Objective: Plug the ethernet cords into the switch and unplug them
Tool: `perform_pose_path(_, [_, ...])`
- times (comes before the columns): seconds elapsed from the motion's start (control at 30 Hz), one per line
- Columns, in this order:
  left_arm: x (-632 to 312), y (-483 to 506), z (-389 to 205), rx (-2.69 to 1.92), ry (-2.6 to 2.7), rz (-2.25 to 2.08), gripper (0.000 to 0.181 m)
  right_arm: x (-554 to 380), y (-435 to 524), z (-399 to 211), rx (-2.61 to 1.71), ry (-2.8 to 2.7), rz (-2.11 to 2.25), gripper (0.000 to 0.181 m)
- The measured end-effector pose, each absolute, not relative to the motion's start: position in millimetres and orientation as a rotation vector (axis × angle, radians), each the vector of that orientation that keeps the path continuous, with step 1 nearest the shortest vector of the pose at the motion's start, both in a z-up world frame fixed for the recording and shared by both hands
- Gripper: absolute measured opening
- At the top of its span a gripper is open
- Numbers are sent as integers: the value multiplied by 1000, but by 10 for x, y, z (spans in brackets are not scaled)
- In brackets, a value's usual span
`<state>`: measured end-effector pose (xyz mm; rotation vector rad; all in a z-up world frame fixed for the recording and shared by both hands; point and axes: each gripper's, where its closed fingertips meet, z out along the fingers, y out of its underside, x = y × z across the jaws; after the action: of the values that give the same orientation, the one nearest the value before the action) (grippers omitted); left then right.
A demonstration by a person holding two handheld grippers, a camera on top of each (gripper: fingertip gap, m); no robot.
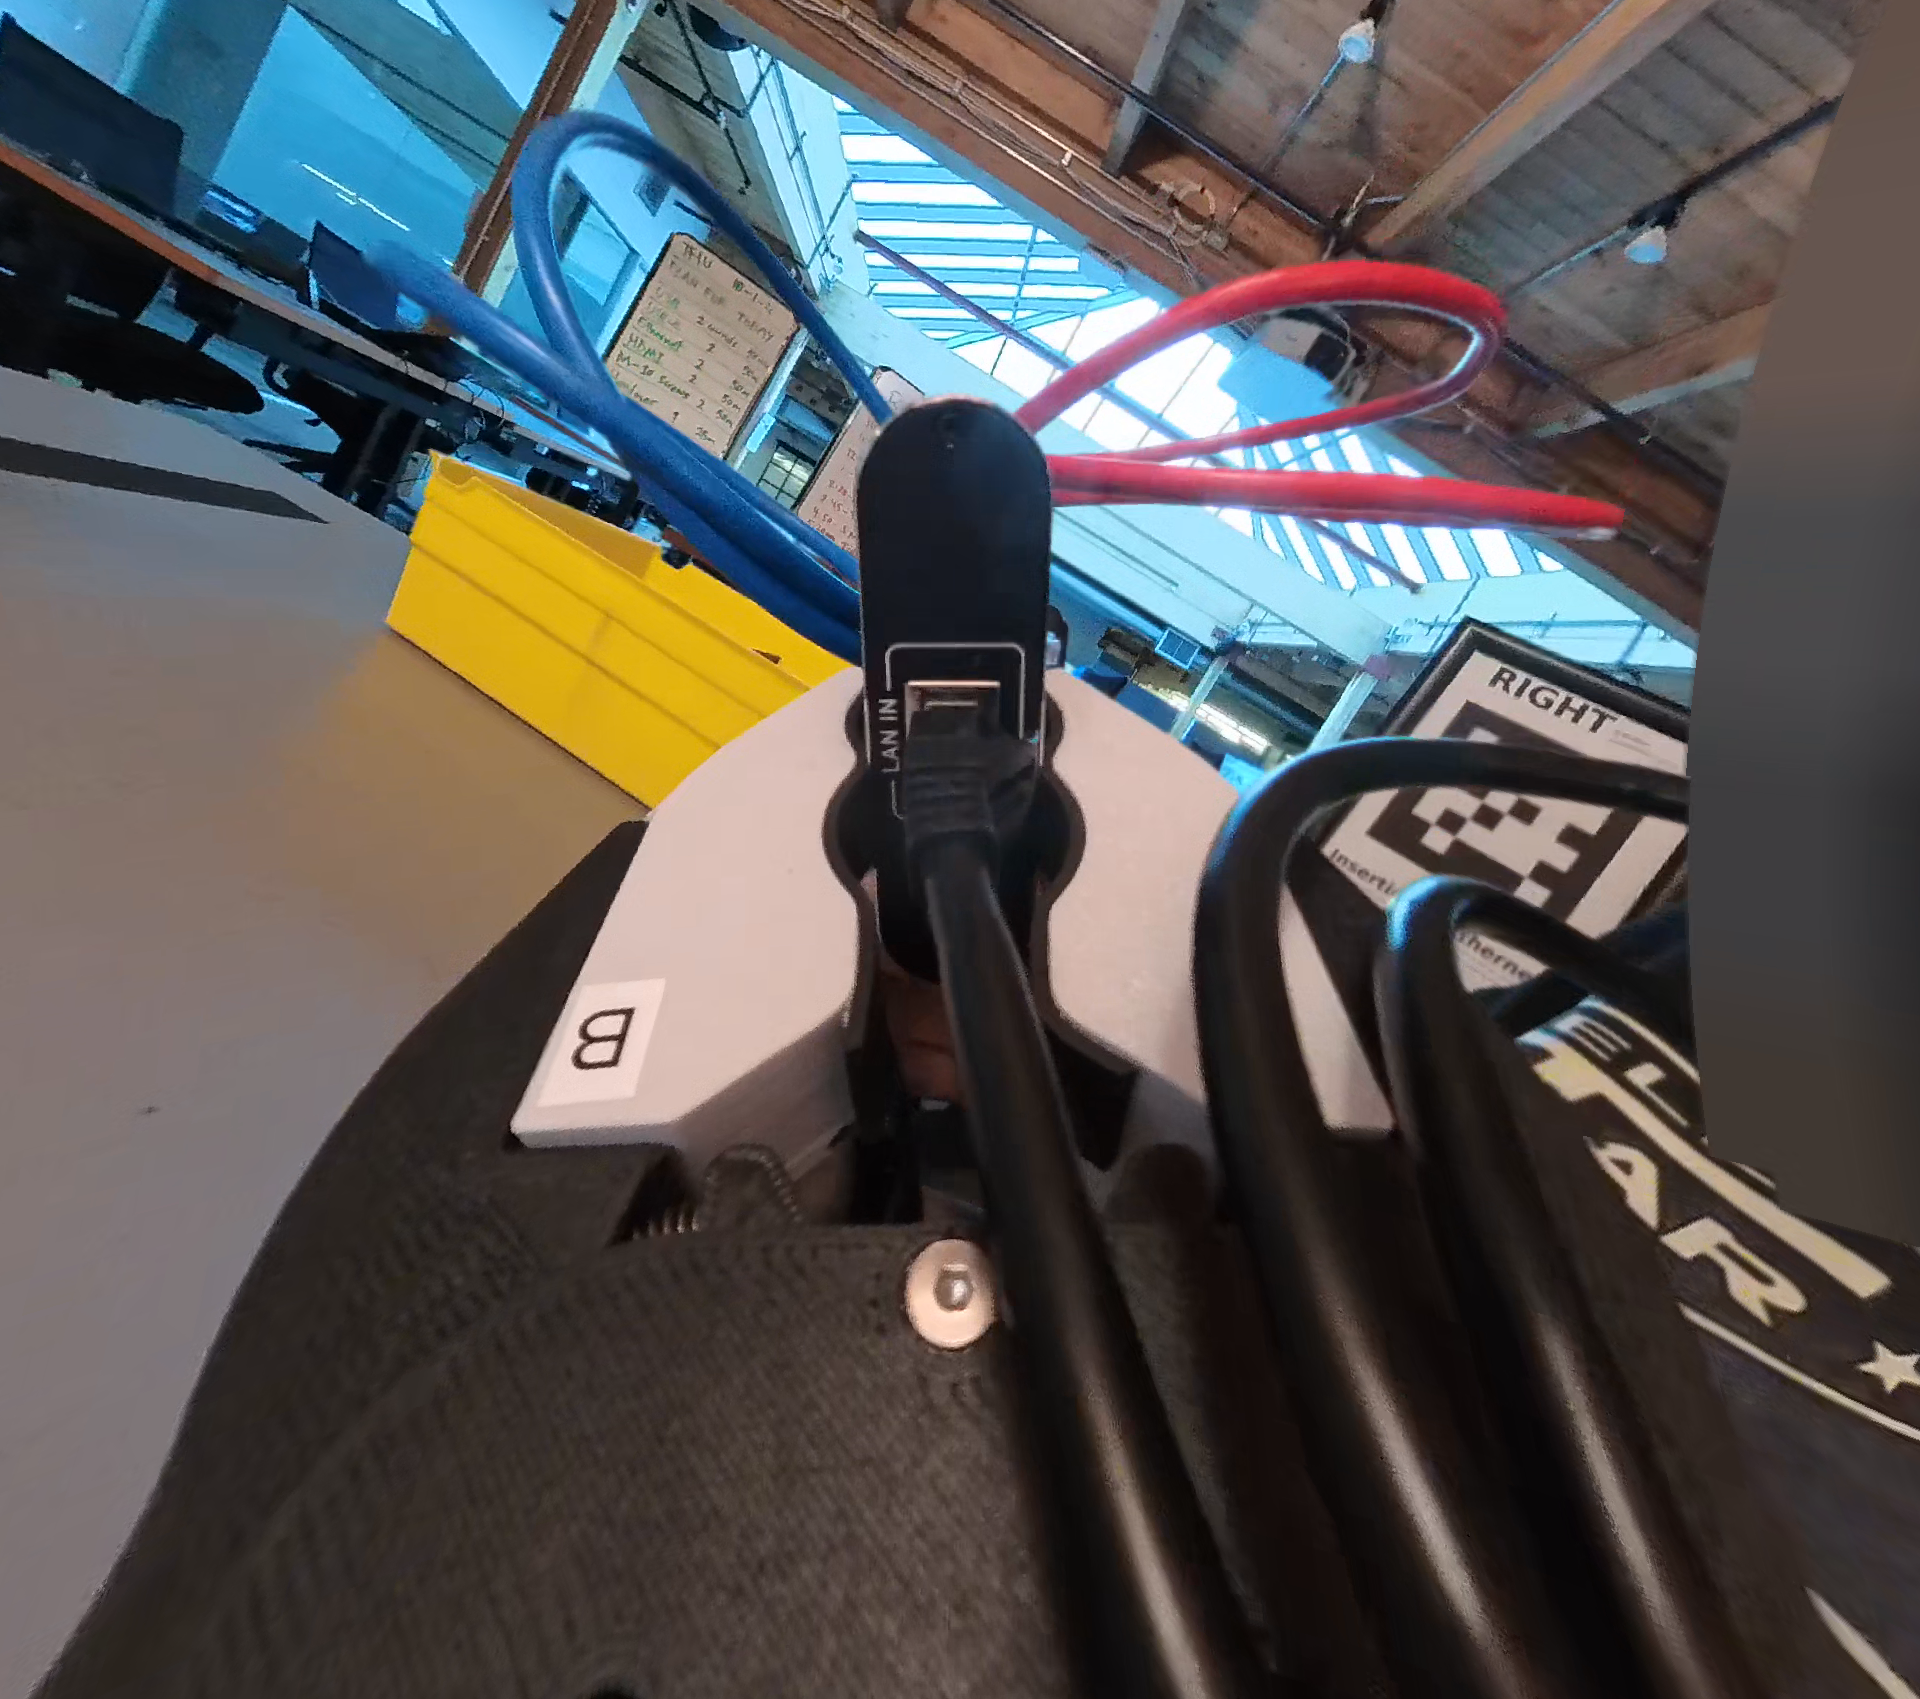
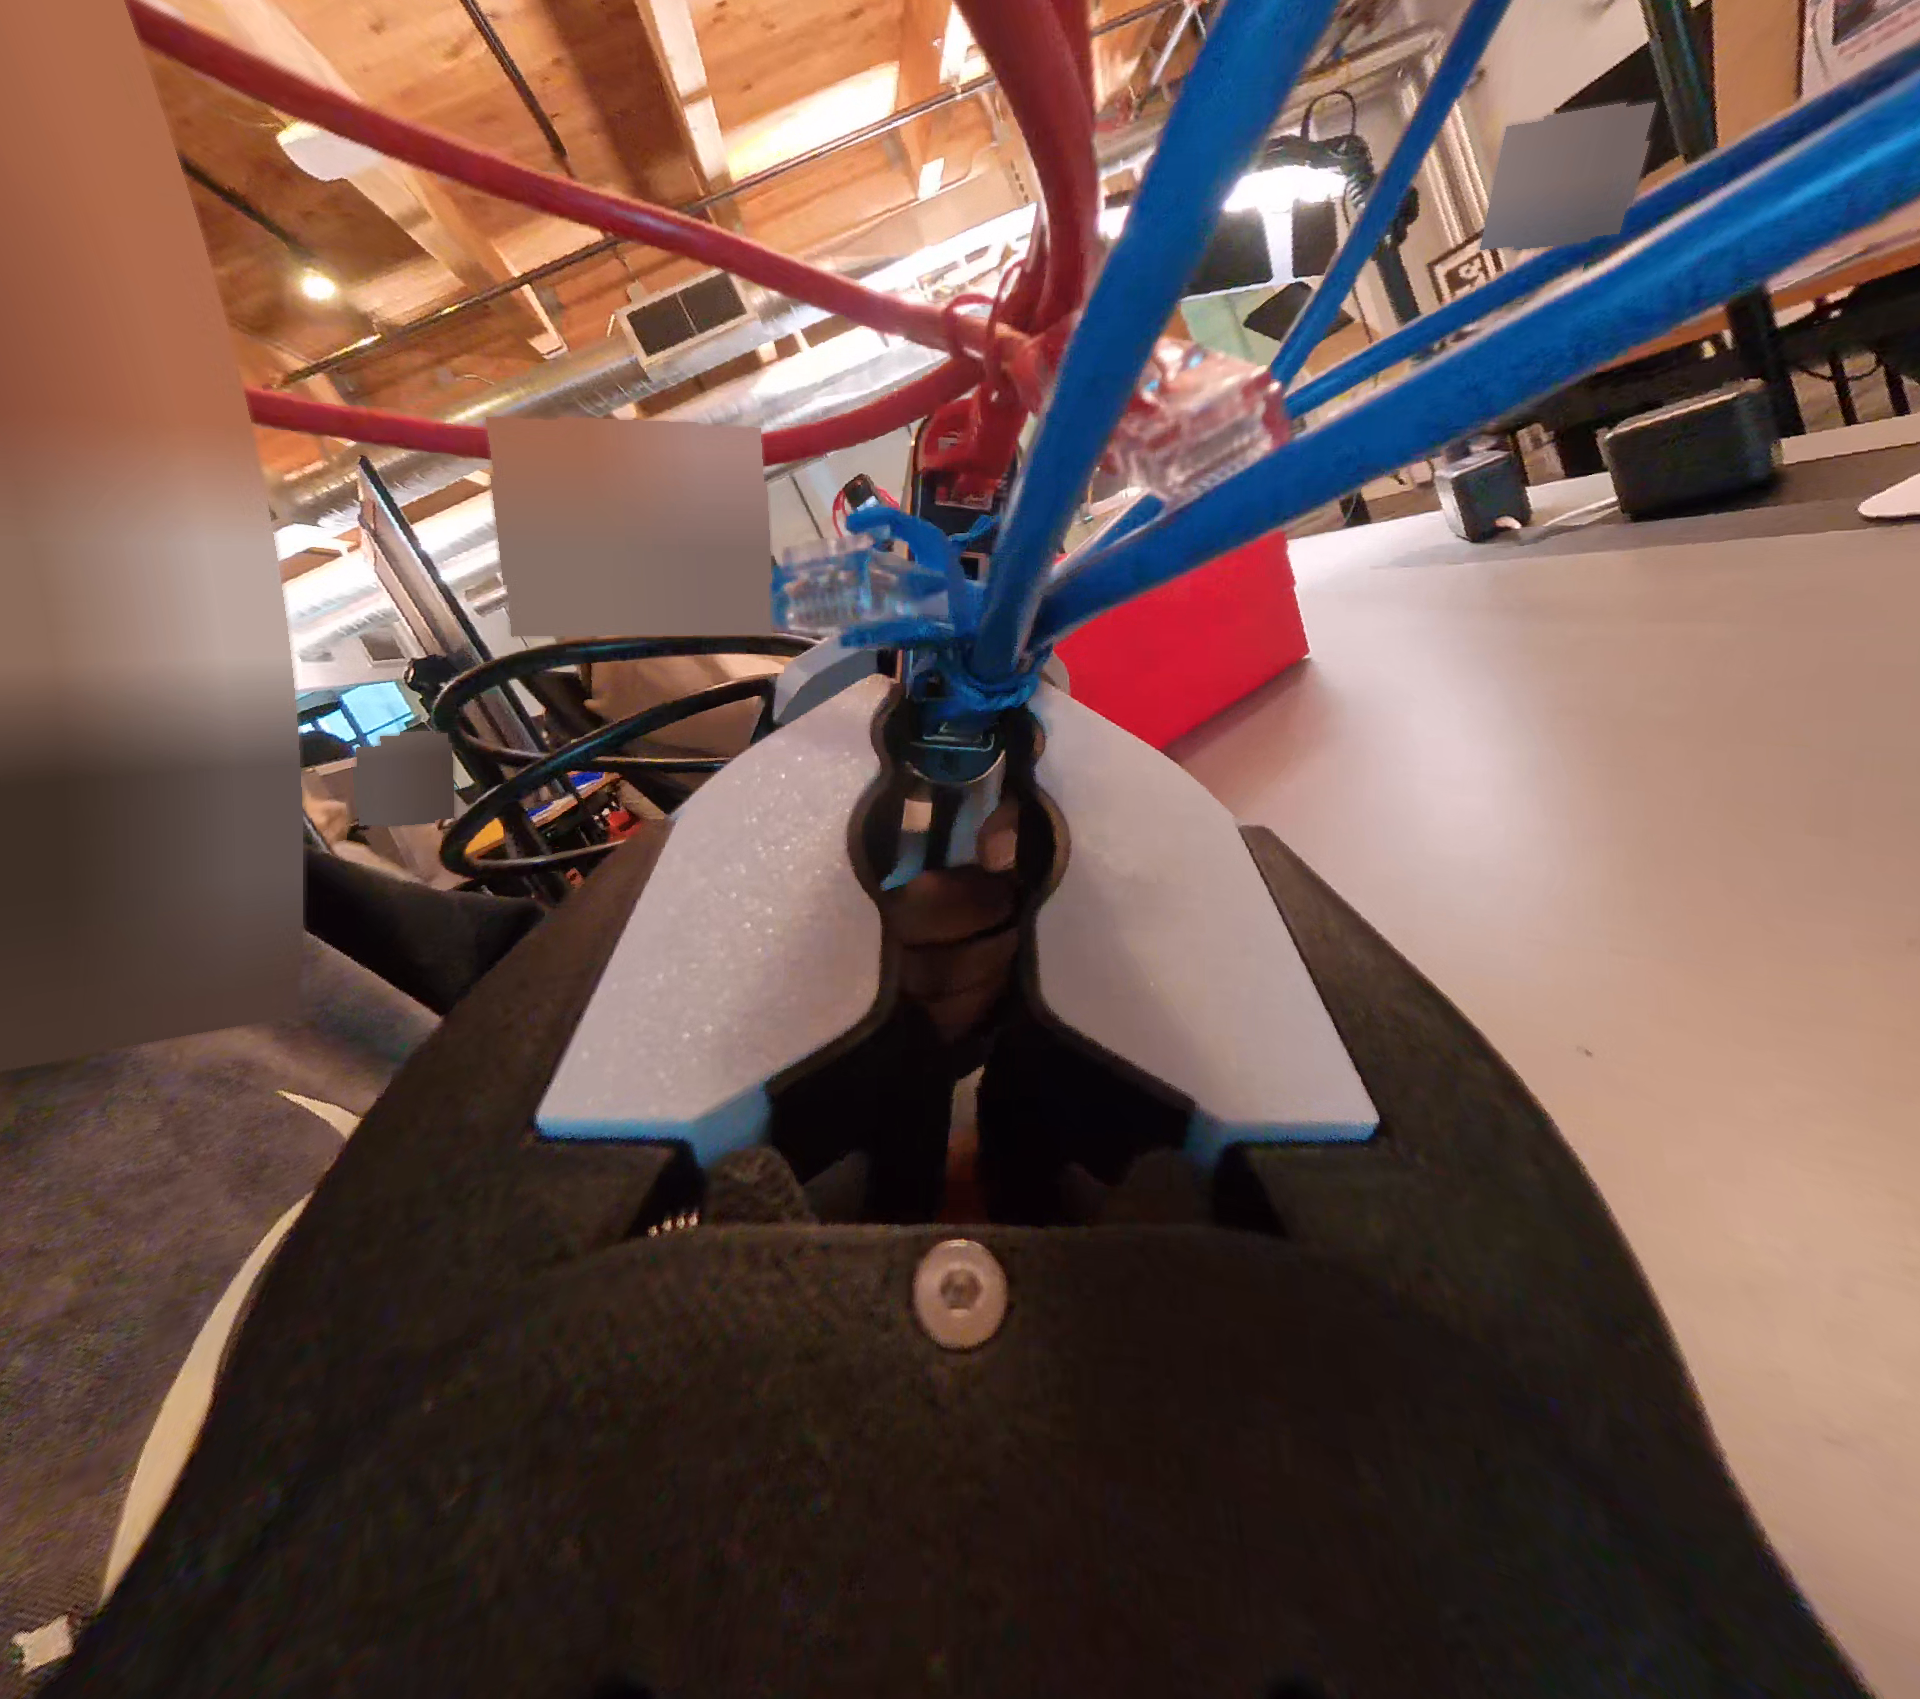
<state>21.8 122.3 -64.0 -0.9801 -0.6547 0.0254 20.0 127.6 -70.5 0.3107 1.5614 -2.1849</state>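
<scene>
- Evidently the switch [image 1: 951, 548], a slim black device, is pinched at both ends and held up off the grey table [image 1: 187, 714].
- Leftmost in the left wrist view sits a yellow bin [image 1: 582, 610] on that table, with blue cords [image 1: 623, 361] looping up behind it.
- At centre, the left gripper [image 1: 951, 828] has its grey fingers [image 1: 727, 901] closed round the switch's lower end; a black cord [image 1: 997, 1026] is already seated in the port there and runs back over the gripper body.
- To the right, red cords [image 1: 1299, 402] arc out from behind the switch, and more black cable coils in front of a framed marker card [image 1: 1527, 776].
- In the right wrist view, the red cords [image 2: 623, 215] sweep in from the left and one red plug appears seated in an upper port of the switch [image 2: 961, 496].
- At centre, the right gripper [image 2: 961, 776] is clamped on the switch's other end, just below the tied waist of the blue cords [image 2: 1299, 278].
- A blue cord's clear plug [image 2: 842, 589] hangs loose just left of the switch, so it is not inserted.
- Rightward a red box [image 2: 1195, 641] rests on the table.
- The step in hand looks like steadying the switch between insertions.
- Next, judging by this, the right gripper should let go, take the loose plug and line it up with a free port while the left braces the switch.
</scene>
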Motion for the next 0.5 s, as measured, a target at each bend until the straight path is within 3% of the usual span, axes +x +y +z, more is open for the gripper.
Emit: perform_pose_path(0.5, [591, 1412, -578, -1214, -332, 223, 29, 578, 1355, -554, -173, 1734, -2500, 18])
